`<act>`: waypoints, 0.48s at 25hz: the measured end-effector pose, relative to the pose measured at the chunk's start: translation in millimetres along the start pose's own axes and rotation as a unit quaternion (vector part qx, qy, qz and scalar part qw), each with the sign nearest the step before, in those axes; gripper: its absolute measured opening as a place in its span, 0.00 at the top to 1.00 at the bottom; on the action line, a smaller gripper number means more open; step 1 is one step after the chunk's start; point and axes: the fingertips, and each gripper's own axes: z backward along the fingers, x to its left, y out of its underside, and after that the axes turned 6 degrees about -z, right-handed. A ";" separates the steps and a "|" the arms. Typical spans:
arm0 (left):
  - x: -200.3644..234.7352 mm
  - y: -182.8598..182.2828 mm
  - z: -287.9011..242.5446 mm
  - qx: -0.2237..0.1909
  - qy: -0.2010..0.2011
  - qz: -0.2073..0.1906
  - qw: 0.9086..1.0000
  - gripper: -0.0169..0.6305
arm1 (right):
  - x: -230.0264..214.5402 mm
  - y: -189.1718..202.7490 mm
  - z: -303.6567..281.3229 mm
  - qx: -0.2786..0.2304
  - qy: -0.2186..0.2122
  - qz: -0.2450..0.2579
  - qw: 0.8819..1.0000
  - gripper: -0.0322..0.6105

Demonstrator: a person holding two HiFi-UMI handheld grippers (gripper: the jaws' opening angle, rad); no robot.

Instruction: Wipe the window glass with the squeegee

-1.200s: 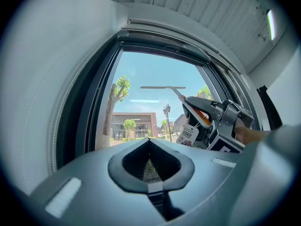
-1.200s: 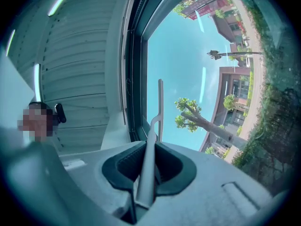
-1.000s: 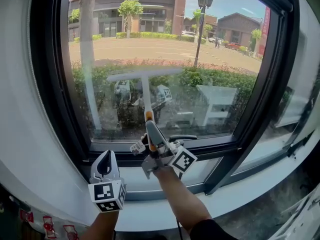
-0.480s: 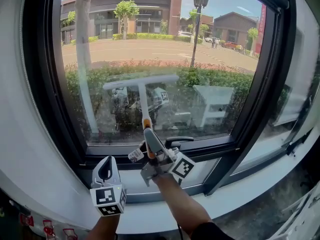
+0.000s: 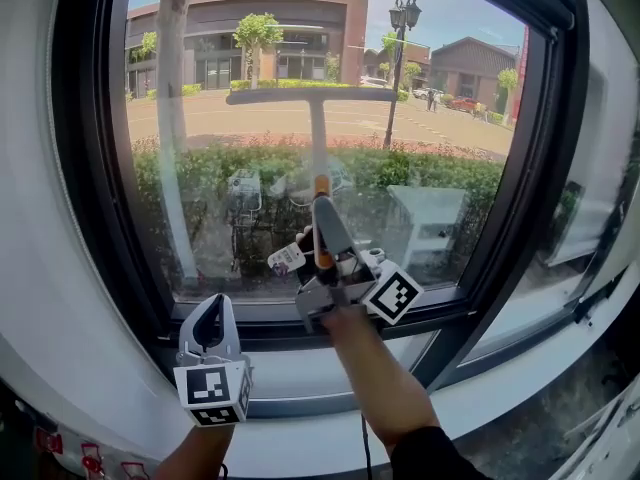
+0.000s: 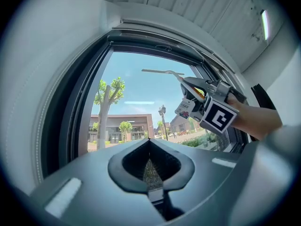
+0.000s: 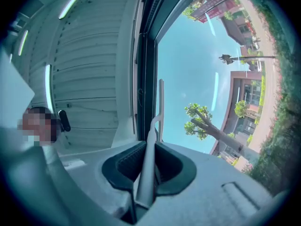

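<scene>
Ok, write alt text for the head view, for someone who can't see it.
The right gripper holds a T-shaped squeegee upright, its blade near the top of the window glass, with a sunny street, trees and buildings outside. The left gripper, shut and empty, is low by the sill.

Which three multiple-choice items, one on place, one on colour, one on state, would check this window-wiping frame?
1. Where on the glass does the squeegee blade sit?
A. near the top
B. at the bottom edge
C. off the glass

2. What colour is the band on the squeegee handle?
A. blue
B. orange
C. green

3. The right hand-held gripper is:
A. open and empty
B. shut on a cloth
C. shut on the squeegee handle

Answers:
1 A, the blade lies high across the pane in the head view.
2 B, orange shows just above the jaws.
3 C, the handle runs between its closed jaws in the right gripper view.
</scene>
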 end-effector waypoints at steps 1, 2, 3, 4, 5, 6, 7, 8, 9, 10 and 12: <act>0.2 -10.0 -2.7 -0.008 -0.001 -0.004 1.000 0.97 | 3.5 -12.3 -10.6 -0.002 -0.007 0.007 1.000 0.88; 0.5 -20.8 -5.5 -0.017 -0.002 -0.009 1.000 0.97 | 7.6 -24.5 -21.1 -0.005 -0.014 0.013 1.000 0.88; 0.9 -32.0 -8.1 -0.026 -0.003 -0.013 1.000 0.97 | 12.2 -36.5 -31.6 -0.007 -0.021 0.018 1.000 0.88; 1.0 -43.1 -10.8 -0.035 -0.004 -0.016 0.999 0.97 | 16.9 -47.8 -41.9 -0.009 -0.028 0.023 0.999 0.88; 0.8 -54.3 -13.5 -0.043 -0.003 -0.018 0.999 0.97 | 21.6 -58.2 -52.0 -0.012 -0.033 0.026 0.999 0.88; 0.3 -65.7 -16.1 -0.051 -0.003 -0.021 0.998 0.97 | 26.1 -67.1 -61.6 -0.014 -0.038 0.028 0.999 0.88; -0.1 -77.1 -18.6 -0.060 -0.003 -0.024 0.998 0.97 | 30.2 -74.6 -70.4 -0.015 -0.043 0.030 0.999 0.88; -0.2 -87.7 -20.9 -0.070 -0.004 -0.028 0.997 0.97 | 33.7 -80.7 -78.3 -0.016 -0.047 0.031 0.998 0.88; 0.4 -97.6 -23.1 -0.078 -0.005 -0.033 0.996 0.97 | 36.4 -86.1 -85.3 -0.016 -0.051 0.032 0.998 0.88; 1.7 -106.8 -25.7 -0.086 -0.009 -0.038 0.996 0.97 | 38.4 -91.2 -91.8 -0.016 -0.054 0.032 0.998 0.88; 5.5 -125.3 -32.9 -0.097 -0.017 -0.048 0.994 0.97 | 40.2 -102.3 -104.1 -0.018 -0.059 0.032 0.998 0.88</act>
